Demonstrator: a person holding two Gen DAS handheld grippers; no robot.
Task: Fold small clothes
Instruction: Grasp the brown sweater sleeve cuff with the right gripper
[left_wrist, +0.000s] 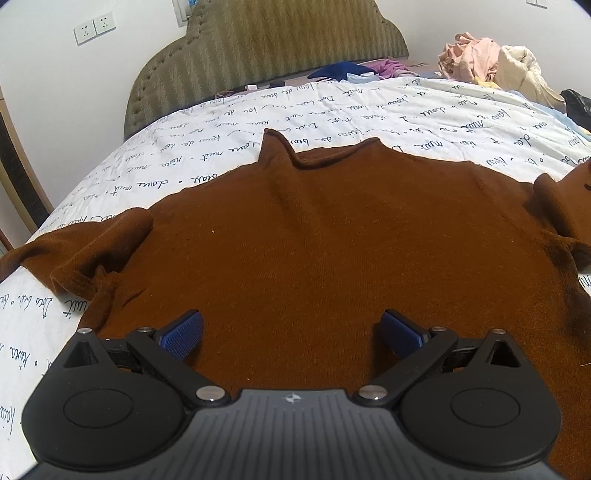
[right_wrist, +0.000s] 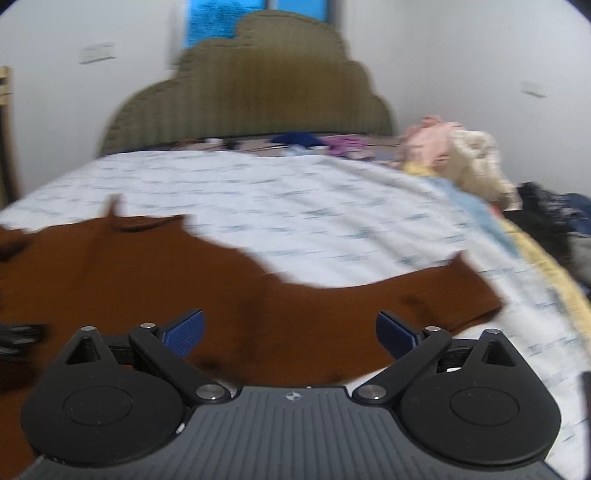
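Lying flat across the bedspread (left_wrist: 332, 107), a white cover printed with dark handwriting, the brown sweater (left_wrist: 314, 240) fills most of the left wrist view, its neck opening pointing toward the headboard (left_wrist: 266, 48). Its left sleeve (left_wrist: 92, 254) is bunched into folds near the bed's left edge, while the right sleeve (right_wrist: 424, 295) stretches out flat to the side in the right wrist view (that view is smeared by motion blur, so fine detail is lost).

Over the sweater's lower body sits the left gripper (left_wrist: 291, 334), its two blue-padded fingers spread wide apart with nothing between them. Further right, the right gripper (right_wrist: 290, 334) is just as wide apart and empty, positioned above the junction of the sweater's body and right sleeve. Whether either gripper touches the fabric cannot be told.

Along the foot of the headboard lie a dark blue garment (left_wrist: 336, 70) and something purple (left_wrist: 384, 68). At the far right corner of the bed is a heap of pink and cream clothes (left_wrist: 495, 66).
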